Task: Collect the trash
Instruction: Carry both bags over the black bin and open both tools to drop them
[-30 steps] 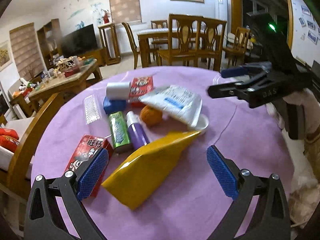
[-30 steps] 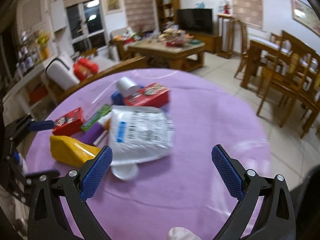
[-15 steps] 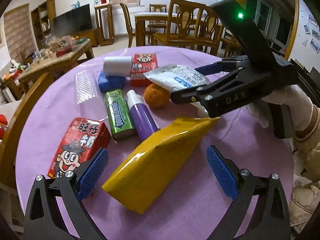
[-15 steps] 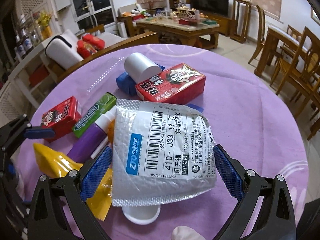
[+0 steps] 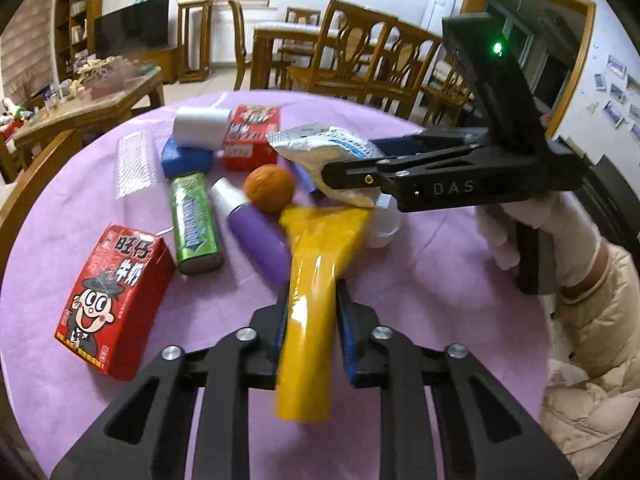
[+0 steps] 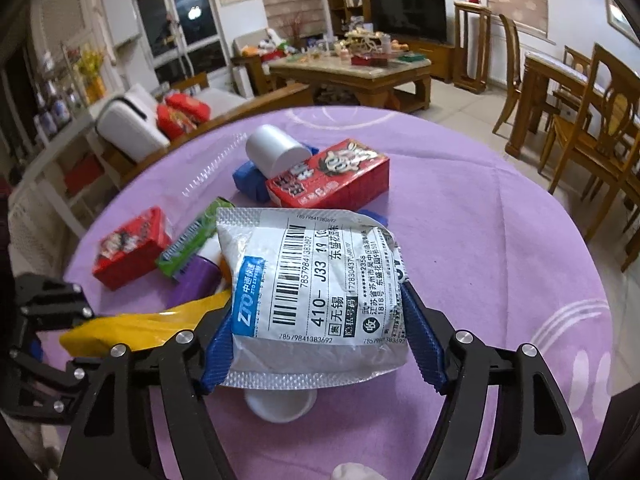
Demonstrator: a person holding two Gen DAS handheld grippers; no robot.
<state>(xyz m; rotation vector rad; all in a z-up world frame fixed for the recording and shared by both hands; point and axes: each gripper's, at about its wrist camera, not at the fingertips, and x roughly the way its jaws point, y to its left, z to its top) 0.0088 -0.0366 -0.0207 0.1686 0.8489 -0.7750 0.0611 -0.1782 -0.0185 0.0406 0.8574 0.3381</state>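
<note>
My left gripper (image 5: pixel 310 316) is shut on a yellow foil pouch (image 5: pixel 316 280), squeezing its middle; the pouch also shows in the right wrist view (image 6: pixel 132 326). My right gripper (image 6: pixel 320 332) is shut on a white and silver courier mailer (image 6: pixel 320 280) with a barcode label, holding it over a small white cup (image 6: pixel 280 404). In the left wrist view the right gripper (image 5: pixel 352 176) clamps the mailer (image 5: pixel 320 142) just beyond the pouch's far end.
On the round purple table (image 5: pixel 440 280) lie two red milk cartons (image 5: pixel 112 292) (image 5: pixel 252 136), a green gum pack (image 5: pixel 192 220), a purple bottle (image 5: pixel 256 232), an orange (image 5: pixel 270 188), a white roll (image 5: pixel 200 122) and a blue packet (image 5: pixel 186 158). Wooden chairs (image 6: pixel 592 128) stand around.
Both grippers have closed: the left on the yellow pouch, the right on the mailer. The pouch has swung round to point away from me.
</note>
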